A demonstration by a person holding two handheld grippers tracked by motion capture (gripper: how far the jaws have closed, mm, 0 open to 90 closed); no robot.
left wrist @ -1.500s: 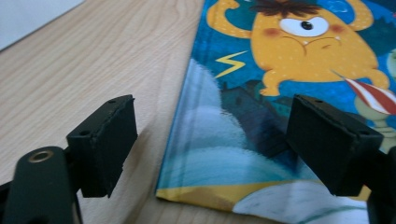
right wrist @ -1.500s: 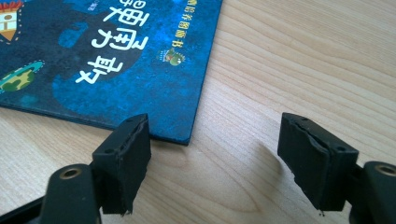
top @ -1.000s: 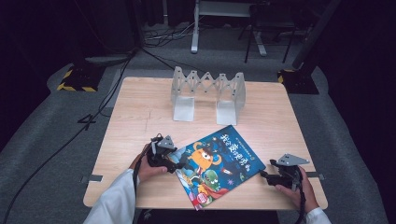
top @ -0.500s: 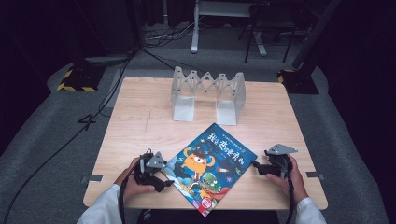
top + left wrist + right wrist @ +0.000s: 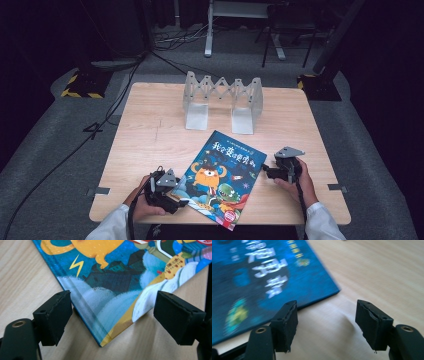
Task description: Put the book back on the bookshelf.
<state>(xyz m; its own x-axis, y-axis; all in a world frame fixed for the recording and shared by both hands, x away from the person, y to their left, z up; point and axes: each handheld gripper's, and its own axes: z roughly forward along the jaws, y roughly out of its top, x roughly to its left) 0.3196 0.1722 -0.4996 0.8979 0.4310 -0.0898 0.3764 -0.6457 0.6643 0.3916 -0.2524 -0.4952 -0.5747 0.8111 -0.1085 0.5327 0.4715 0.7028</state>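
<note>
Picture book [image 5: 220, 180] lies flat on the wooden bench [image 5: 150, 135], cover up, rotated so its top edge points toward 1 o'clock; it sits in the near half of the bench, slightly right of centre, its lowest corner close to the near edge

Left gripper [image 5: 175, 195] at the book's 8 o'clock corner, held low over the bench. Left hand [image 5: 142, 202] wraps the body from behind, white sleeve [image 5: 112, 227] entering from the bottom edge, forearm angled toward 1 o'clock. In the left gripper view the jaws stand wide apart, one pad just beside the spine edge, the other off the bottom edge, with the book's corner [image 5: 105, 337] between them; nothing gripped

Right gripper [image 5: 270, 171] at the book's 3 o'clock side, pointing toward 9 o'clock at the book's right edge, grey plate on top. Right hand [image 5: 295, 180] holds it from behind, forearm rising from the bottom edge toward 11 o'clock. In the right gripper view the jaws are wide open, bare bench between them; the book's corner [image 5: 329, 291] lies just ahead of the left-hand pad, apart from it

Accordion-style grey book rack [image 5: 222, 100] stands at 12 o'clock on the bench, well apart from the book
</note>
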